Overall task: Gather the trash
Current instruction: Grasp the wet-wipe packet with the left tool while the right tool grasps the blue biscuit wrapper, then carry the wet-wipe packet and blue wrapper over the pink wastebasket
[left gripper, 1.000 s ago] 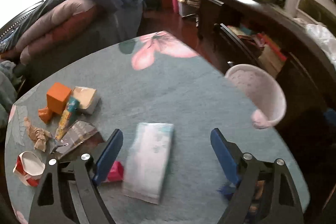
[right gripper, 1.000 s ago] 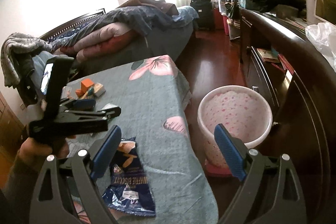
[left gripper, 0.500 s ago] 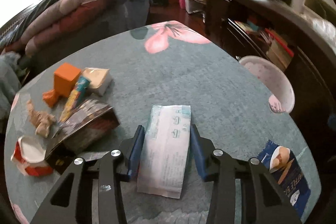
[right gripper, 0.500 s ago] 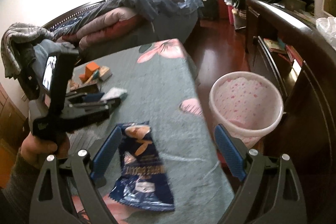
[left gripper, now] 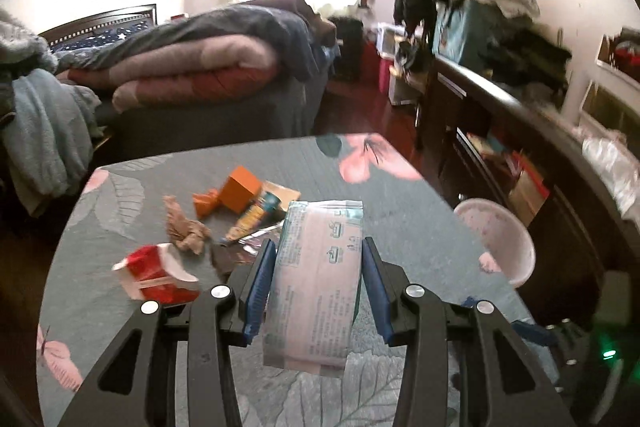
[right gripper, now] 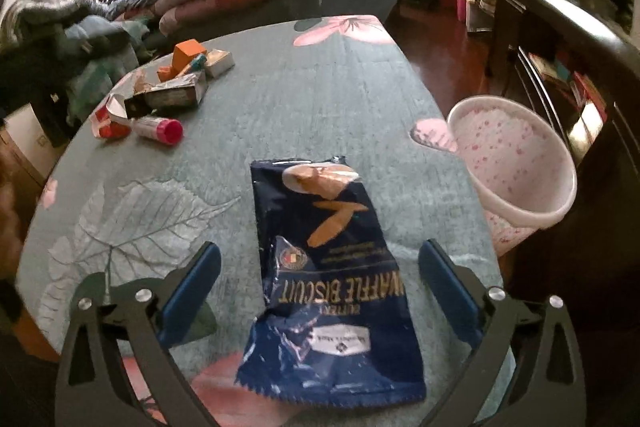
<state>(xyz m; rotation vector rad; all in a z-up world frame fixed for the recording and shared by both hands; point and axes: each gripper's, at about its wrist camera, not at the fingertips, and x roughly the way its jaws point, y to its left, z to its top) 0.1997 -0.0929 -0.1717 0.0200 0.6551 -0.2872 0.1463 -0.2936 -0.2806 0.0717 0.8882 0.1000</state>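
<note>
Since a second ago, our left claw (left gripper: pixel 316 283) closed on the pale wipes packet (left gripper: pixel 316 279) and lifted it off the worktop (left gripper: pixel 400 211); our right claw (right gripper: pixel 320 291), spread wide, dropped over the blue biscuit wrapper (right gripper: pixel 328 267). We judged carrying the packet level to the pink bin (left gripper: pixel 496 239) before releasing was safest.

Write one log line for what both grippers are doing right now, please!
left gripper: shut on tissue pack, lifted | right gripper: open over biscuit bag on table | bin: beside table
</note>
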